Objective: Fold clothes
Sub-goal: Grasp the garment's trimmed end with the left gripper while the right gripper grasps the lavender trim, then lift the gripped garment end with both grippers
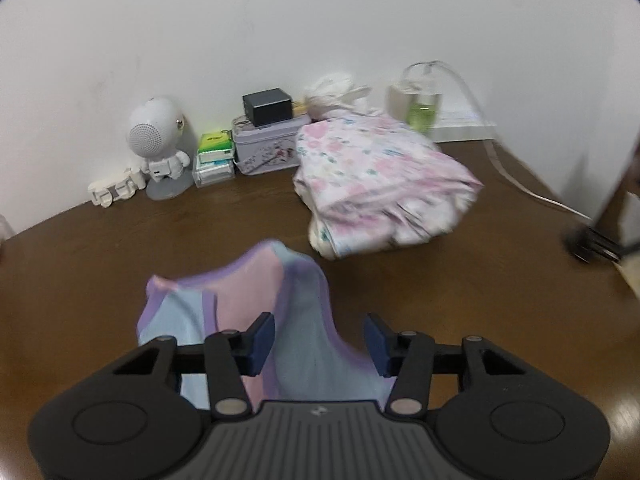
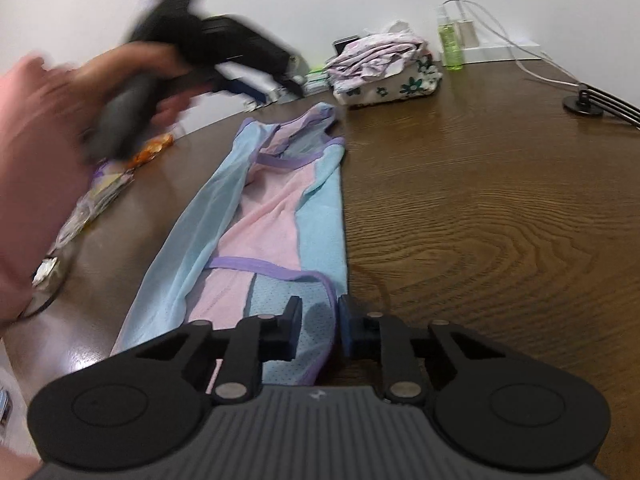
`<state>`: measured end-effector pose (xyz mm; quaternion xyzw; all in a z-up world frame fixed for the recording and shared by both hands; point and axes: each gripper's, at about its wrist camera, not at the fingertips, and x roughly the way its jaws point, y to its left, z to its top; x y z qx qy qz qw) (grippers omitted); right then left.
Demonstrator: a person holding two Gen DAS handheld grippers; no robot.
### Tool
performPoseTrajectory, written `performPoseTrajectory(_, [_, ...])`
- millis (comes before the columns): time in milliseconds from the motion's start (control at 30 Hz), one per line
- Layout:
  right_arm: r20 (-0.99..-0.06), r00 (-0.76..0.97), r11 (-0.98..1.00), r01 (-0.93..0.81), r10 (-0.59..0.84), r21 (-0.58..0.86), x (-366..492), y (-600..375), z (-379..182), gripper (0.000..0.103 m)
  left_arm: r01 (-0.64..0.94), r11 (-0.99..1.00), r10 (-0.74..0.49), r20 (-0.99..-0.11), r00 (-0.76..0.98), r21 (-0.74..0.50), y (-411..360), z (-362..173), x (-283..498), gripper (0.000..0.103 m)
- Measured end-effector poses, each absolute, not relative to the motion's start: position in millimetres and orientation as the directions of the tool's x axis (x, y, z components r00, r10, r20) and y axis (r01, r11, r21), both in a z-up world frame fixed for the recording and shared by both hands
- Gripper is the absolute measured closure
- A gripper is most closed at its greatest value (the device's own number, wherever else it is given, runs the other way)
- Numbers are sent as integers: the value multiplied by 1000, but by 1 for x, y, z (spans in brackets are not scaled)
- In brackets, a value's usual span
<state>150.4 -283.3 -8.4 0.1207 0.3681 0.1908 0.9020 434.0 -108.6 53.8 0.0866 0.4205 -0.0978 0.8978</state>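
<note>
- Pastel garment (image 2: 276, 216) of pink, light blue and purple trim, lying flat on brown wooden table (image 2: 480, 208); long axis running from 6 o'clock toward 12 o'clock in right wrist view, purple-edged openings at both ends, far end pointing at the wall.
- Right gripper (image 2: 319, 320) at near end of garment, jaws narrow, light-blue purple-trimmed edge between the pads; contact of pads with cloth not certain.
- Left gripper (image 1: 319, 340) above the far end, jaws about half apart, bunched cloth rising between them, no pad pressing on it.
- Left hand (image 2: 72, 120) blurred at 10 o'clock in right wrist view, wrapped around gripper handle.
- Floral folded pile (image 1: 380, 184) at 1 o'clock in left wrist view, apart from garment.
- Green packet (image 1: 216, 144), patterned tin (image 1: 268, 148), black box (image 1: 267, 106), white figure (image 1: 158, 144) at 11 o'clock along wall; print on packet and tin too blurred to read.
</note>
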Motion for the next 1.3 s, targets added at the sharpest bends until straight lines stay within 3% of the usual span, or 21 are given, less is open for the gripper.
performPoseTrajectory(267, [-610, 620, 869, -325, 494, 373, 156, -280, -10, 90, 246, 953, -12, -792, 611, 176, -144, 20, 477, 56])
performPoseTrajectory(667, [-602, 622, 865, -333, 501, 375, 155, -280, -10, 91, 207, 944, 71, -772, 631, 256, -153, 0, 493, 70])
performPoseTrajectory(867, [-598, 625, 864, -338, 502, 372, 155, -279, -10, 91, 192, 958, 45, -771, 635, 213, -145, -7, 493, 85])
performPoseTrajectory(933, [-598, 625, 865, -341, 501, 368, 155, -279, -10, 91, 185, 965, 30, -774, 632, 188, -143, -7, 493, 100])
performPoseTrajectory(967, [-598, 626, 865, -342, 500, 366, 155, -278, -10, 91, 180, 966, 32, -773, 634, 187, -143, -8, 492, 102])
performPoseTrajectory(1033, [-597, 629, 866, -339, 499, 367, 155, -279, -11, 100, 169, 966, 42, -767, 641, 194, -144, -9, 490, 103])
performPoseTrajectory(1300, [-550, 671, 867, -370, 497, 333, 145, -276, 9, 101, 152, 986, -148, -733, 663, -62, -95, 31, 481, 103])
